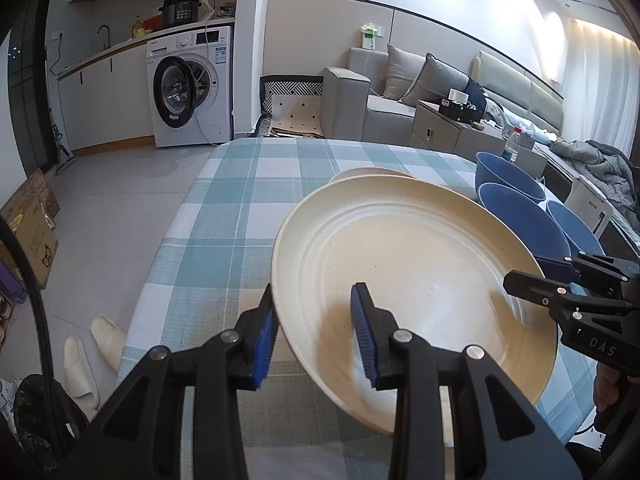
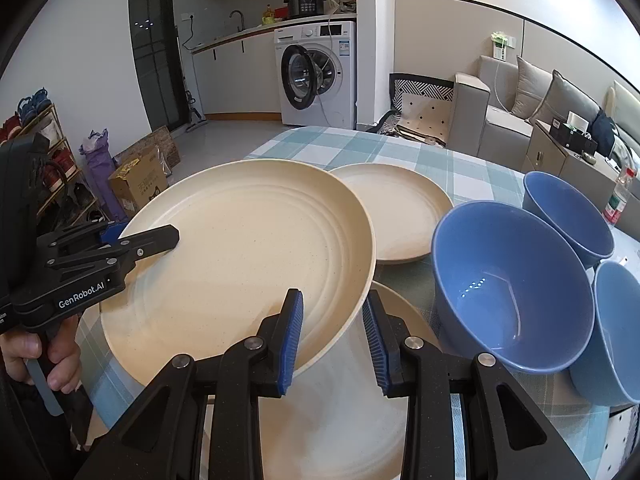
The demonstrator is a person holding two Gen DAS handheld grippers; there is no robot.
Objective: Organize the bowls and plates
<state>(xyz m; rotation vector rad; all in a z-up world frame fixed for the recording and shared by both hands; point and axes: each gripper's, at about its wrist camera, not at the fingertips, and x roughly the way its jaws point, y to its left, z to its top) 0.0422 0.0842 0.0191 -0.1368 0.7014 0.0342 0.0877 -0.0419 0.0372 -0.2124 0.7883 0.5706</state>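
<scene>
A large cream plate (image 1: pixel 420 264) (image 2: pixel 240 240) hangs tilted above the checked table (image 1: pixel 240 184), held at opposite rims. My left gripper (image 1: pixel 315 312) (image 2: pixel 160 238) is shut on its near-left rim. My right gripper (image 2: pixel 333 312) (image 1: pixel 524 276) is shut on its right rim. Directly under the right gripper lies a second cream plate (image 2: pixel 340 420) flat on the cloth. A third cream plate (image 2: pixel 392 208) (image 1: pixel 368 172) rests farther back. Three blue bowls (image 2: pixel 508 280) (image 2: pixel 568 212) (image 2: pixel 620 328) cluster on the right, also seen in the left wrist view (image 1: pixel 516 216).
A water bottle (image 2: pixel 620 196) stands by the table's far right edge. Beyond the table are a washing machine (image 1: pixel 188 92), a grey sofa (image 1: pixel 384 100) and a patterned chair (image 2: pixel 424 108). White slippers (image 1: pixel 92 356), boxes (image 2: pixel 140 180) and a shoe rack (image 2: pixel 48 160) stand on the left.
</scene>
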